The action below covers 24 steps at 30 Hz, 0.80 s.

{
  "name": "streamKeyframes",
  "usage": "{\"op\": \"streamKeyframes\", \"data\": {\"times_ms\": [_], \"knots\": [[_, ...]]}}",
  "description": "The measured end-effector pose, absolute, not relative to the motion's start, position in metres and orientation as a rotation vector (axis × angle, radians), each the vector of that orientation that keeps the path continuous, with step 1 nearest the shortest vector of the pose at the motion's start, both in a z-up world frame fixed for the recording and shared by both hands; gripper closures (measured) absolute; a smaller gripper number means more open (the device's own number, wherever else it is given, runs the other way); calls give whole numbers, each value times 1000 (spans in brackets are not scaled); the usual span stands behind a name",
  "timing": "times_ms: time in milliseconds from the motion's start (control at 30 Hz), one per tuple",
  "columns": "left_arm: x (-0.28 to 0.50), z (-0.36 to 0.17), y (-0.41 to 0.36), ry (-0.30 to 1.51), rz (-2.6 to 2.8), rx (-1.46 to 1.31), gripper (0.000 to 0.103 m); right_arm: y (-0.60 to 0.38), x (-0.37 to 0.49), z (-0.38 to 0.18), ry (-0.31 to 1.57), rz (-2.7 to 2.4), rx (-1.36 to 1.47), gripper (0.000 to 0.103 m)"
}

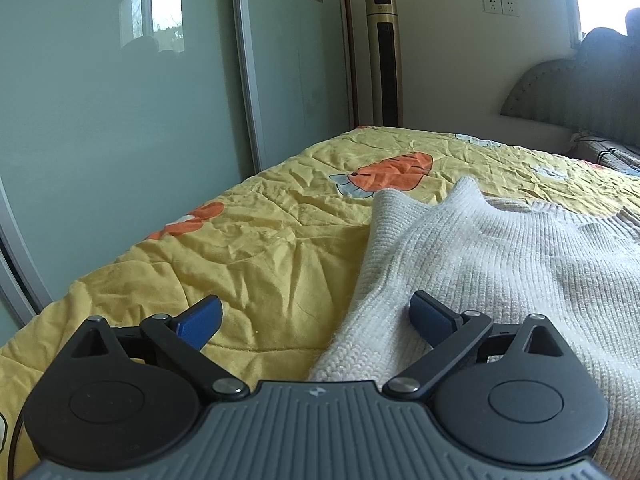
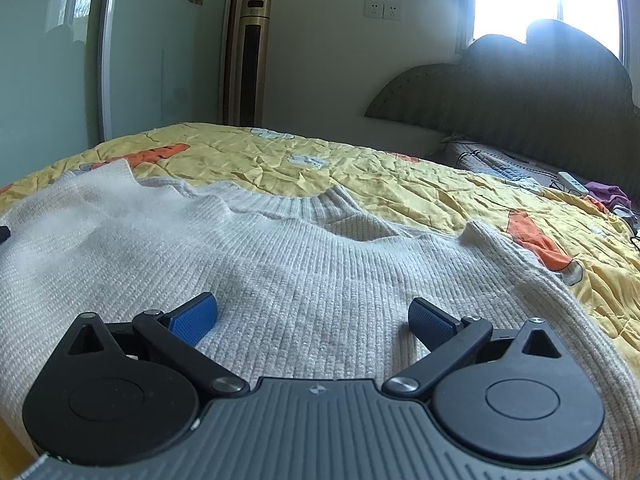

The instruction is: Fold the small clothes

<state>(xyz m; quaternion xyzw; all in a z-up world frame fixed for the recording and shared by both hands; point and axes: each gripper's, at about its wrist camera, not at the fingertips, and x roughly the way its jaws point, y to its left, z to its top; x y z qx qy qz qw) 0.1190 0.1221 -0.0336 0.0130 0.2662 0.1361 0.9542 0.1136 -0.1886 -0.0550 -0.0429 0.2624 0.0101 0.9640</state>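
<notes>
A cream ribbed knit sweater (image 1: 500, 264) lies spread flat on the yellow quilt (image 1: 248, 248), its collar pointing away from me. My left gripper (image 1: 316, 316) is open and empty, low over the sweater's left edge: its right finger is above the knit, its left finger above the quilt. In the right wrist view the sweater (image 2: 280, 256) fills the foreground, with its ribbed collar (image 2: 320, 204) at the far side. My right gripper (image 2: 314, 314) is open and empty, just above the sweater's body, both fingers over the knit.
The bed's yellow quilt (image 2: 400, 176) has orange carrot prints. Sliding wardrobe doors (image 1: 120, 120) stand close on the left. A tower fan (image 1: 384, 56) stands at the back wall. A grey headboard (image 2: 520, 92), a white remote (image 2: 573, 182) and purple cloth (image 2: 610, 194) are at the right.
</notes>
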Motion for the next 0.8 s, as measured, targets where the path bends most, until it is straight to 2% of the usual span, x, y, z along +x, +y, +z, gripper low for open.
{"op": "streamKeyframes", "data": {"times_ms": [567, 800], "knots": [[120, -35, 123, 545, 288, 9, 0, -191, 114, -55, 532, 26, -70, 0], [122, -33, 137, 580, 240, -85, 0, -185, 94, -46, 430, 13, -82, 0]]}}
